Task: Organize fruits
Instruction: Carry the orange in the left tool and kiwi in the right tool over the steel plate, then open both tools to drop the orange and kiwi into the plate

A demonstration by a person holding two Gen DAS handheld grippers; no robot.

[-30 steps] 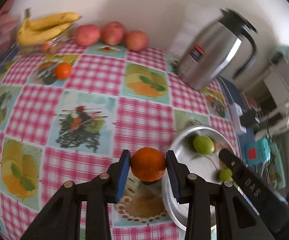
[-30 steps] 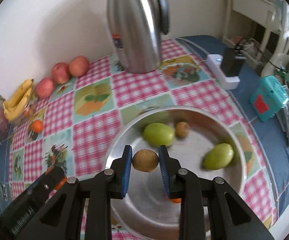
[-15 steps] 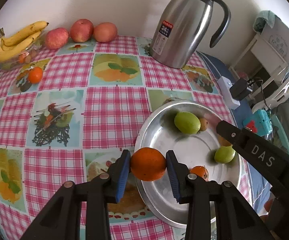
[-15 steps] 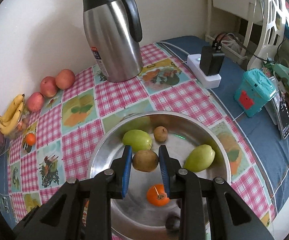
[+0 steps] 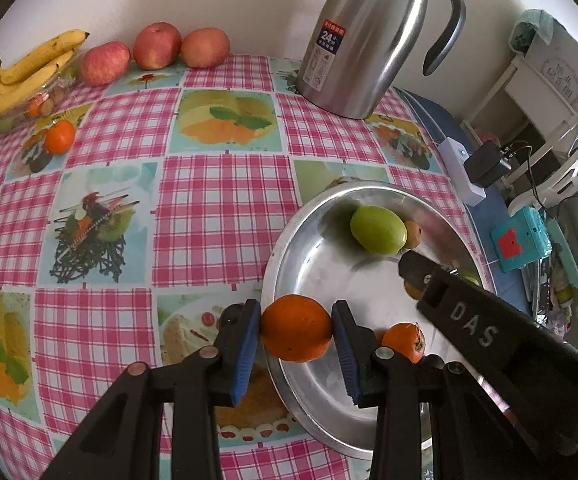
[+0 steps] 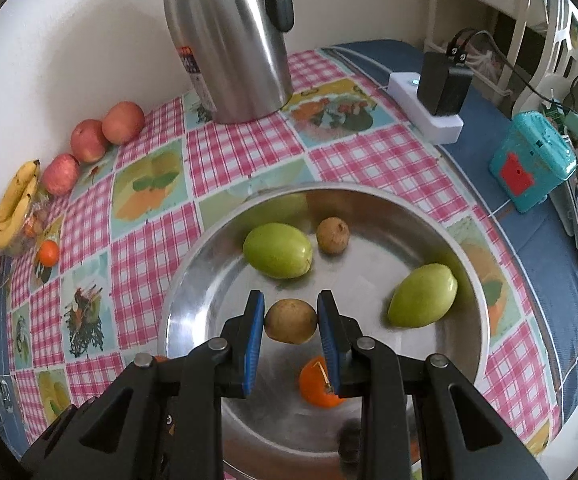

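Note:
My left gripper [image 5: 296, 336] is shut on an orange [image 5: 296, 333], held above the near left rim of the steel bowl [image 5: 289, 240]. My right gripper [image 6: 291, 322] is shut on a small brown fruit [image 6: 291, 321], hanging over the middle of the same steel bowl [image 6: 193, 280]. In the bowl lie two green fruits [image 6: 278, 250] [image 6: 423, 296], a second small brown fruit [image 6: 332, 235] and a small orange fruit [image 6: 317, 388]. The right gripper's black arm [image 5: 489, 332] reaches across the bowl in the left wrist view.
A steel thermos jug [image 5: 365, 40] stands at the back of the checked tablecloth. Three apples [image 5: 157, 46], a banana bunch [image 5: 29, 72] on a clear container and a loose tangerine [image 5: 60, 137] lie far left. A white power strip [image 6: 425, 108] and a teal box [image 6: 533, 160] sit right.
The left gripper carried the orange rightward, from beside the bowl to over its rim. The right gripper sank lower over the bowl with the brown fruit still clamped.

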